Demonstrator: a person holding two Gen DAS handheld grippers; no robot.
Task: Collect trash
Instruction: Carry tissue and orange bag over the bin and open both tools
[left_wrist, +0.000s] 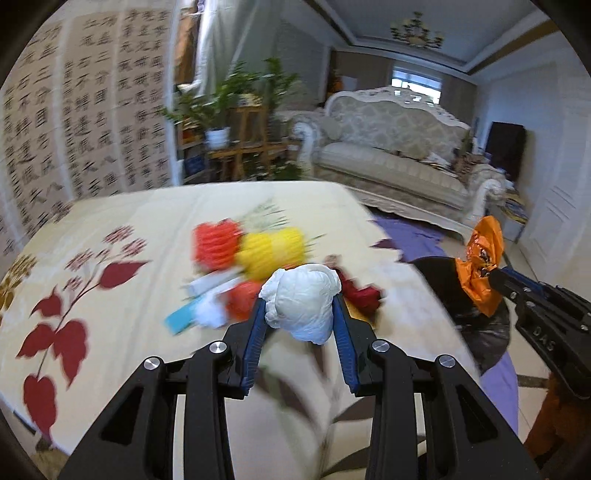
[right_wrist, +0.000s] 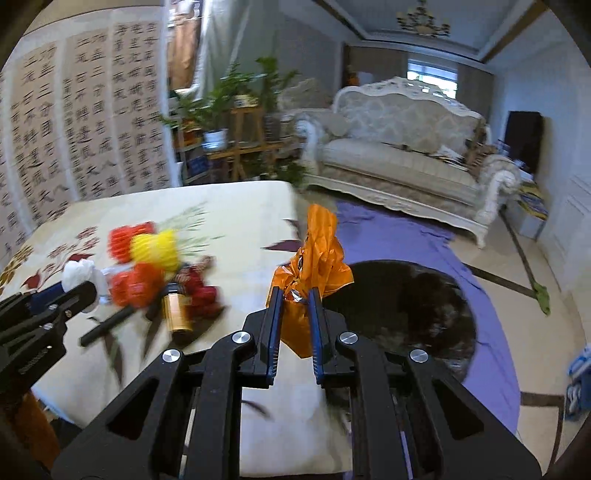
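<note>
- left gripper (left_wrist: 300, 308) clamped on crumpled white wad (left_wrist: 301, 301), carried above the table (left_wrist: 122, 206) near its right edge
- right gripper (right_wrist: 295, 295) pinched tight on orange wrapper (right_wrist: 316, 254), past the table's right edge, just beside the black trash bag (right_wrist: 402, 306) mouth
- bag sits low beside the table on purple cloth (right_wrist: 406, 236), mouth open and facing up
- remaining trash pile (left_wrist: 240, 266) mid-table: red and yellow crumpled bits, white scraps, gold cylinder (right_wrist: 176, 310), black pen-like stick (right_wrist: 107, 328)
- risk: wad is bulky and held only at its sides, likely slips if swung fast; frames are blurred
- risk: wrapper is light, could cling to the pads or flutter outside the bag rim if let go too high
- risk: both grippers heading for one bag mouth, could collide
- room: table's right edge free, open floor beyond the bag toward the sofa (left_wrist: 391, 147); near edge clear of clutter
</note>
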